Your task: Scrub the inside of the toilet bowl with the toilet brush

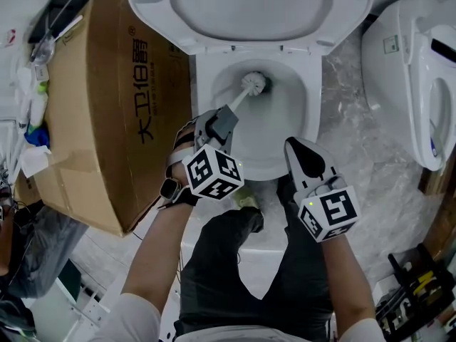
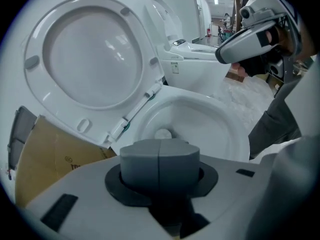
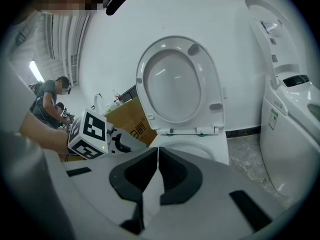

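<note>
The white toilet bowl (image 1: pixel 303 95) stands open with its seat and lid (image 1: pixel 249 6) raised. A toilet brush has its white bristle head (image 1: pixel 254 84) down inside the bowl near the drain, and its handle slants back to my left gripper (image 1: pixel 222 122). That gripper is shut on the brush's grey handle end (image 2: pixel 159 165); beyond it the brush head (image 2: pixel 162 133) shows in the bowl (image 2: pixel 230 129). My right gripper (image 1: pixel 305 157) hovers over the bowl's front right rim, shut and holding nothing. In the right gripper view its jaws (image 3: pixel 157 156) meet in front of the raised lid (image 3: pixel 175 86).
A big cardboard box (image 1: pixel 107 105) stands tight against the toilet's left side. A second white toilet (image 1: pixel 417 77) is at the right, across marble floor (image 1: pixel 356 120). The person's dark-trousered legs (image 1: pixel 256 262) stand just before the bowl. A black rack (image 1: pixel 420 283) sits at lower right.
</note>
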Demonstrator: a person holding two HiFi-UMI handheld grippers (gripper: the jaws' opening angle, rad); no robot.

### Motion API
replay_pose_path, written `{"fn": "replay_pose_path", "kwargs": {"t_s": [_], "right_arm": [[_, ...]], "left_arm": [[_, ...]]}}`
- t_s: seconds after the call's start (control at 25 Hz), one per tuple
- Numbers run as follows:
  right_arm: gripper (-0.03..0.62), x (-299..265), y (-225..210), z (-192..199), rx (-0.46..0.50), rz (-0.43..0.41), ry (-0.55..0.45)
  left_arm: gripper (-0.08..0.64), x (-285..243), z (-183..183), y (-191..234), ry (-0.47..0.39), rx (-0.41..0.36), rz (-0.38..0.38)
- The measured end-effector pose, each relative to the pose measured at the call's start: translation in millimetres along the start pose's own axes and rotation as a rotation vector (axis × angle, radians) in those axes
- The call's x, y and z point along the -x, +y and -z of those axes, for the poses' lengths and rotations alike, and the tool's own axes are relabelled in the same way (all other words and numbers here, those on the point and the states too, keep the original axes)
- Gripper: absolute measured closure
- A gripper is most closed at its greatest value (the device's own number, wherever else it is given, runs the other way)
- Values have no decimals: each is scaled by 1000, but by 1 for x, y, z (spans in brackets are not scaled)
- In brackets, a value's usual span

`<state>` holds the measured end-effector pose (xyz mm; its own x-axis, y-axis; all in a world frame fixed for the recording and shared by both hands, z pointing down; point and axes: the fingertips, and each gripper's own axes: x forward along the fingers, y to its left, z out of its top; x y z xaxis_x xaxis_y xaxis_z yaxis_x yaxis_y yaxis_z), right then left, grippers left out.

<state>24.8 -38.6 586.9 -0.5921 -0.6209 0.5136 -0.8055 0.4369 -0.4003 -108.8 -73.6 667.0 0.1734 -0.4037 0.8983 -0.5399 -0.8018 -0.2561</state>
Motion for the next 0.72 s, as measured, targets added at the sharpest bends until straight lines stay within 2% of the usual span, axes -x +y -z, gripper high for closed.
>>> {"fn": "replay_pose_path", "kwargs": {"t_s": [0.12,0.28,0.72], "right_arm": [[574,2,6,-2,3,-11,0],[574,7,13,-4,2,-17,3],[574,32,18,1,-16,-4,13]], "left_arm": [[408,7,13,3,28,14,-10],[408,14,23,-6,68,-34,-11],[408,28,40,-41,119,-36,62]]}}
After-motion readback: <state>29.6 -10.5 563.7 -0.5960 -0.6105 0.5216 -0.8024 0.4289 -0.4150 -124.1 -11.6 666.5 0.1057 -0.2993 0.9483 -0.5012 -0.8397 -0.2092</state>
